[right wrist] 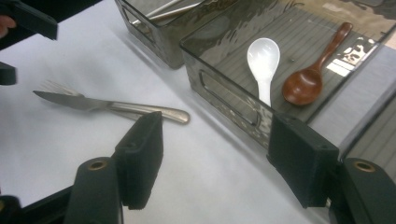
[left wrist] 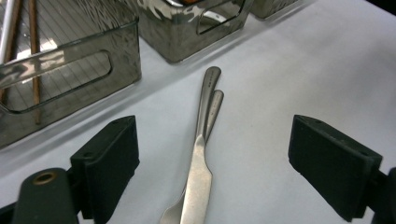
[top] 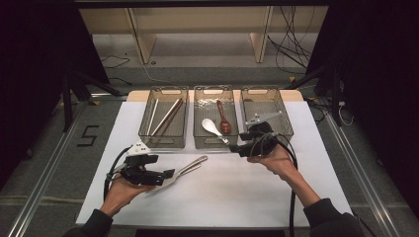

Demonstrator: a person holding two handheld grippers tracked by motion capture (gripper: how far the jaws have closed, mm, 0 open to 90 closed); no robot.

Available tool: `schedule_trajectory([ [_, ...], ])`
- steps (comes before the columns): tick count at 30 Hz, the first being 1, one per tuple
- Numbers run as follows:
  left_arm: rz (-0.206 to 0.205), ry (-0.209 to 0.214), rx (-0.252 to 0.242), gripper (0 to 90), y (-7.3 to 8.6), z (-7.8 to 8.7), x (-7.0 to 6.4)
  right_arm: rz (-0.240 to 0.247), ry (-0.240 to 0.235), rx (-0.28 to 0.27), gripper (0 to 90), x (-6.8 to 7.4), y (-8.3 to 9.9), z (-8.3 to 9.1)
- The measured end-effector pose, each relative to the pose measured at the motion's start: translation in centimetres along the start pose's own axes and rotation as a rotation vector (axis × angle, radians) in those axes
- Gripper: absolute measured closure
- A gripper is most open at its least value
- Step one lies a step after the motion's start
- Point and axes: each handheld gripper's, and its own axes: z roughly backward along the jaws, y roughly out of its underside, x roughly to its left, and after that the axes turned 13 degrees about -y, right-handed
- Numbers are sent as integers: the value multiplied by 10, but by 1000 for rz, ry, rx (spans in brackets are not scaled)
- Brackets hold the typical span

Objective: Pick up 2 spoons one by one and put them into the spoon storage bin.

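Note:
A steel knife (top: 184, 171) lies on top of a fork (top: 197, 161) on the white table (top: 237, 192), handles pointing toward the trays. My left gripper (top: 165, 175) is open at the blade end; in the left gripper view the knife (left wrist: 198, 179) and fork handle (left wrist: 215, 105) lie between its spread jaws (left wrist: 212, 154), untouched. My right gripper (top: 235, 148) is open and empty, hovering at the front of the middle tray (top: 213, 144). In the right gripper view (right wrist: 219, 154) the knife (right wrist: 93, 103) and fork tines (right wrist: 53, 86) lie to the left.
Three smoky plastic trays stand in a row at the back. The left tray (top: 163, 144) holds chopsticks (top: 167, 117). The middle tray (right wrist: 224, 100) holds a white spoon (right wrist: 262, 58) and a brown wooden spoon (right wrist: 308, 80). The right tray (top: 267, 92) looks empty.

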Motion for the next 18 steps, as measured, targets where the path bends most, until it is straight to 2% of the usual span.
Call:
schedule_trajectory([
  [2,-9,0,15,158,0,-3,0,0,-3,-14,365,2,5,4],
  [6,5,6,43,166,-1,-9,-1,-2,-7,-43,366,7,14,10],
  [9,7,11,59,181,-4,-12,-1,-1,-15,-44,365,11,20,10],
  [14,-33,3,78,171,-7,-15,-5,0,-24,-39,365,17,29,12],
  [18,-55,-2,114,172,-8,-23,-5,-3,-26,-38,366,19,34,14],
])
